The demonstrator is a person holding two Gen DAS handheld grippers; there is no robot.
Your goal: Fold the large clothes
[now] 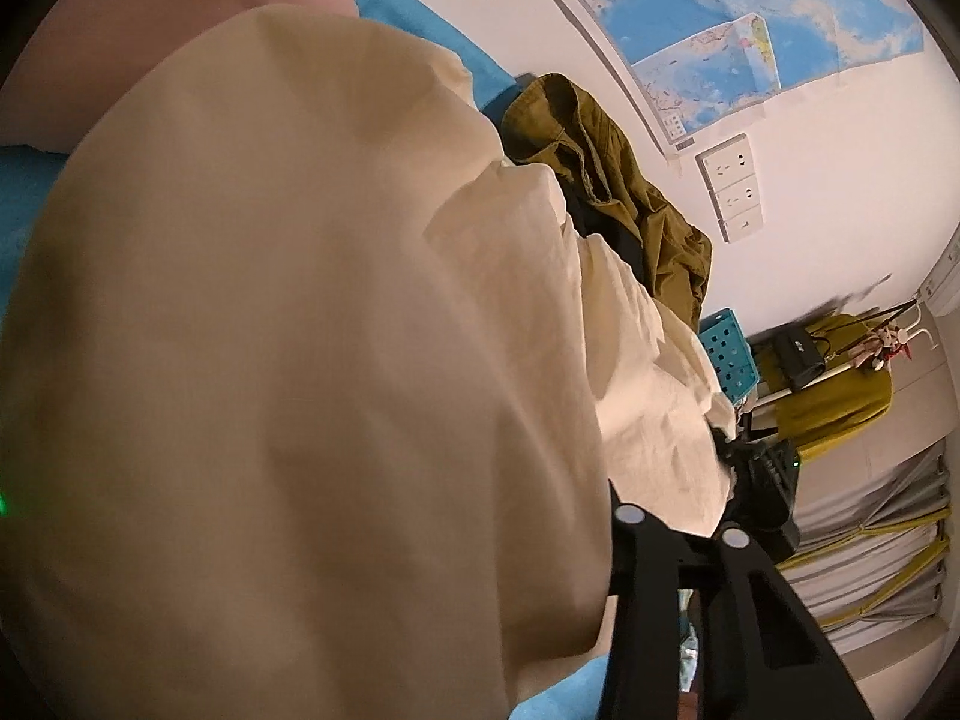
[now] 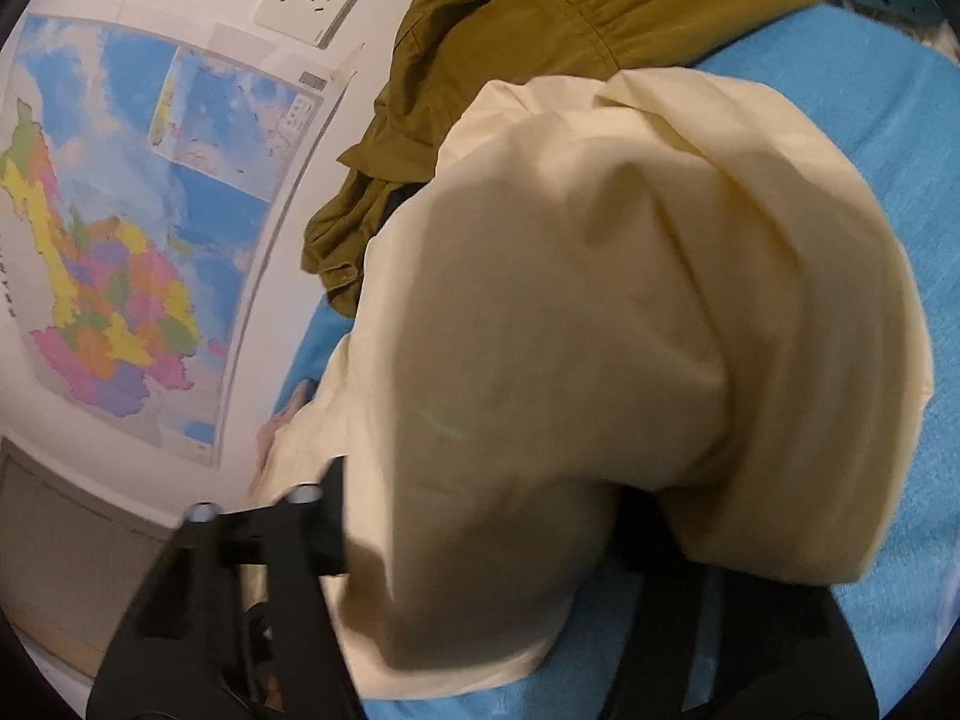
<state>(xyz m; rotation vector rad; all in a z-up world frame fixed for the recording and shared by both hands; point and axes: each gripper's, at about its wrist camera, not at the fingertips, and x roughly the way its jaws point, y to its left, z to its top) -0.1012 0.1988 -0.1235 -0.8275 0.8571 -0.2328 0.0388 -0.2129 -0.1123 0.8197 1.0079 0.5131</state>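
Writing on the wall map (image 2: 120,240) is showing as small characters, too blurred to read. Blue bedding (image 2: 900,360) is covering the surface, with 3 white sockets (image 1: 732,186) on the white wall. Cream garment (image 2: 570,330) is billowing over both tools, an olive garment (image 2: 510,60) heaped at 12 o'clock. Left gripper (image 1: 600,540) and right gripper (image 2: 480,528) are buried in cloth; I cannot tell their grip.

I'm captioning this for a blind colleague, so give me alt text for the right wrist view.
A cream garment billows up close, draped over the right gripper and hiding its fingertips. It lies on a blue bed cover, with an olive garment bunched behind it by a white wall holding a colourful map.
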